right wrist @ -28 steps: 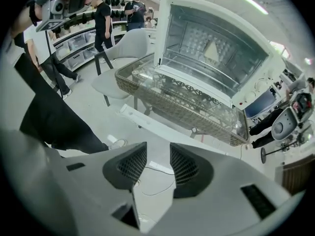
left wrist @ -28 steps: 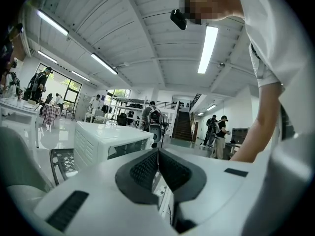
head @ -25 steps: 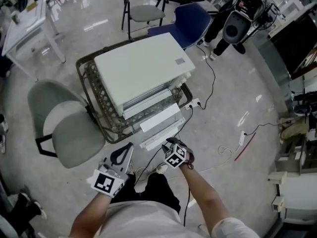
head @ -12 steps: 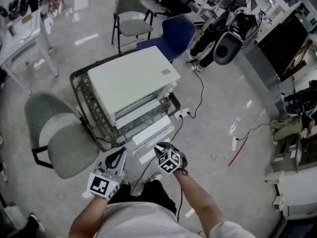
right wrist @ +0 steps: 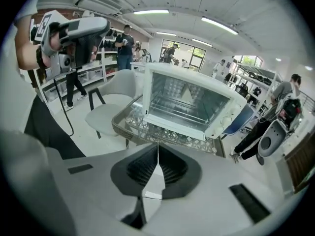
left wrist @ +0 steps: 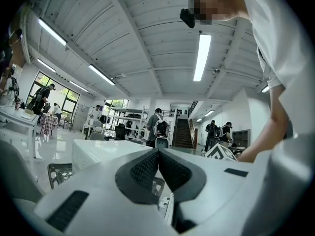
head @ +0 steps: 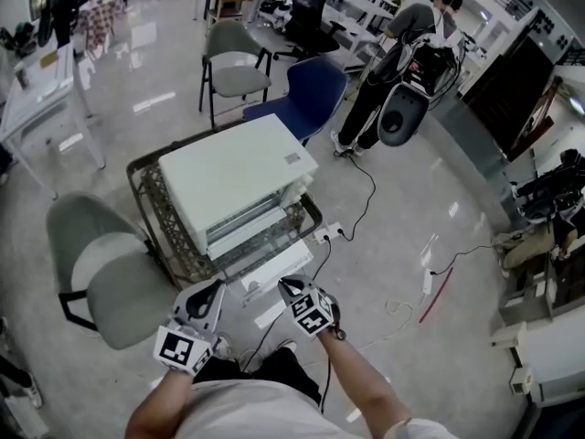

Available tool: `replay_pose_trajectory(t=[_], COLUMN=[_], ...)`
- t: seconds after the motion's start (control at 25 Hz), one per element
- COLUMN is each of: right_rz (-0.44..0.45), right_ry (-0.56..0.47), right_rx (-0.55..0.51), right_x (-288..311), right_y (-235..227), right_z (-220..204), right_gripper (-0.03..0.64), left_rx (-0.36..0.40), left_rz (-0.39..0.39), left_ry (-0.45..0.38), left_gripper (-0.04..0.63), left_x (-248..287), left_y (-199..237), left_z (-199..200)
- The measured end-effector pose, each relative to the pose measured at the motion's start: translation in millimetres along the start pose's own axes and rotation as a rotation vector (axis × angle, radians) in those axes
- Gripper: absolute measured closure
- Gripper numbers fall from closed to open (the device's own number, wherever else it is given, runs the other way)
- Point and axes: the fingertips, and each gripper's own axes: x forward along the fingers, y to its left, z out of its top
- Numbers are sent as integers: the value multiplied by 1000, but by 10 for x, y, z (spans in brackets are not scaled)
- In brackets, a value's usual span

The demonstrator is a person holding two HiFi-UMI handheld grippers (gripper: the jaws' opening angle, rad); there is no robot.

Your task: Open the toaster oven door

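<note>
Oven door (head: 260, 250) seen lowered; judged light, stiff, glass fragile. Handle bar (head: 274, 269), 12 o'clock of right gripper (head: 285, 286), judged best hold. Its fingers closing, empty; left gripper (head: 212, 291) fingers closed, empty.

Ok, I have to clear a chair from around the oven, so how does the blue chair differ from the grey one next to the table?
The blue chair is dark blue; the grey chair is pale grey. The blue chair stands beyond the far side of the table; the grey chair stands close by its left side, nearer the camera. Both seats are empty.
</note>
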Motion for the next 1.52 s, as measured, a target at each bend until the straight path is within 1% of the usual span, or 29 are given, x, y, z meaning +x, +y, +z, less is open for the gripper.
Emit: replay_pose_trajectory(t=[0.12, 0.2, 0.4, 0.64, 0.8, 0.96, 1.08, 1.2, 1.36, 1.52], right_rz=[28, 23, -14, -70, -123, -182, -207, -220, -221, -226], right_ry=[-53, -90, -191, -287, -356, -398, -426, -457, -527, -568], right_rx=[21, 25, 38, 36, 73, 114, 149, 183, 243, 256], right_x=[-142, -240, -537, -868, -1125, -1329, -1461, -1594, -1813, -2072], right_y=[33, 18, -37, -127, -240, -381, -468, -526, -616, -664], right_z=[163, 280, 576, 881, 1069, 1131, 1152, 1167, 1219, 1235], right_gripper=[594, 594, 594, 594, 594, 594, 594, 594, 594, 594], left_rx=[6, 6, 41, 52, 59, 80, 84, 81, 83, 81], left_rz=[2, 4, 0, 15, 22, 33, 39, 46, 54, 63], left_ry=[-2, -3, -30, -50, -72, -101, -109, -110, -114, -124], left_gripper=[574, 574, 574, 574, 574, 574, 574, 574, 574, 574], left_x=[-6, -10, -18, 0, -1, -17, -28, -54, -86, -110], left_y=[-7, -4, 26, 125, 184, 221, 235, 245, 276, 296], left_z=[26, 43, 162, 294, 428, 540, 583, 612, 666, 738])
